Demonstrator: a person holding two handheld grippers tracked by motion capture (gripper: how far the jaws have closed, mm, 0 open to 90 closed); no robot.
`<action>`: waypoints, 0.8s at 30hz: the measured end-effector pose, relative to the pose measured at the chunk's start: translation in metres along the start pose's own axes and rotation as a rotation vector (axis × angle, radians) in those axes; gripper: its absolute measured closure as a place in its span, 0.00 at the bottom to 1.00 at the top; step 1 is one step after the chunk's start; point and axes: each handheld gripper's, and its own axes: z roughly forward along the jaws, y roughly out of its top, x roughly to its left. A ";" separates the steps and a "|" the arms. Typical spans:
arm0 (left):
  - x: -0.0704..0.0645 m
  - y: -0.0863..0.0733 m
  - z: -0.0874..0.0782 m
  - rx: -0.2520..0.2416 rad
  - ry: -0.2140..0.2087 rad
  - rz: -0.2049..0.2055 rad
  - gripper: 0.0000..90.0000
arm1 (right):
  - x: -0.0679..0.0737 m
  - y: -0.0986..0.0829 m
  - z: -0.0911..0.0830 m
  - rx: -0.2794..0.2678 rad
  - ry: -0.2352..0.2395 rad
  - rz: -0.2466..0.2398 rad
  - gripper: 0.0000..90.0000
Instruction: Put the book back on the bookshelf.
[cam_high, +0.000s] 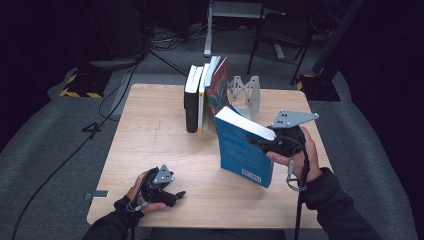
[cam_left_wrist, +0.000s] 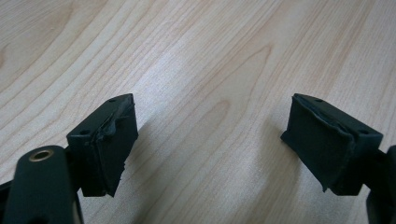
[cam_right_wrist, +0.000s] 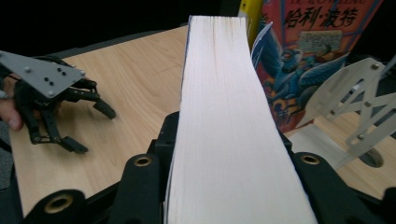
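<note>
A thick blue book (cam_high: 245, 152) hangs tilted over the right half of the wooden table (cam_high: 150, 135), with my right gripper (cam_high: 261, 142) shut on its page edge. The right gripper view looks along those white pages (cam_right_wrist: 224, 107), a black jaw on each side of them. Behind it, a row of upright books (cam_high: 202, 95) stands at the table's back centre, ending in a red illustrated one (cam_right_wrist: 303, 56). My left gripper (cam_high: 177, 197) rests low near the front left edge, open, with bare wood between its jaws (cam_left_wrist: 210, 121). It also appears in the right gripper view (cam_right_wrist: 95, 130).
A white metal folding bookend (cam_high: 245, 92) stands just right of the book row, close behind the held book (cam_right_wrist: 355, 102). Bare wood lies between the two grippers. Cables, a chair and stands sit on the dark floor beyond the table.
</note>
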 end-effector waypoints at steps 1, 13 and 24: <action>0.000 0.000 0.000 0.001 -0.001 0.001 0.18 | -0.003 0.003 -0.001 0.006 -0.016 -0.003 0.67; 0.000 0.000 0.000 0.000 -0.002 0.001 0.18 | -0.044 0.030 0.007 0.001 -0.149 0.029 0.67; 0.000 0.000 0.001 -0.001 -0.002 -0.001 0.18 | -0.081 0.047 0.027 -0.040 -0.243 0.104 0.67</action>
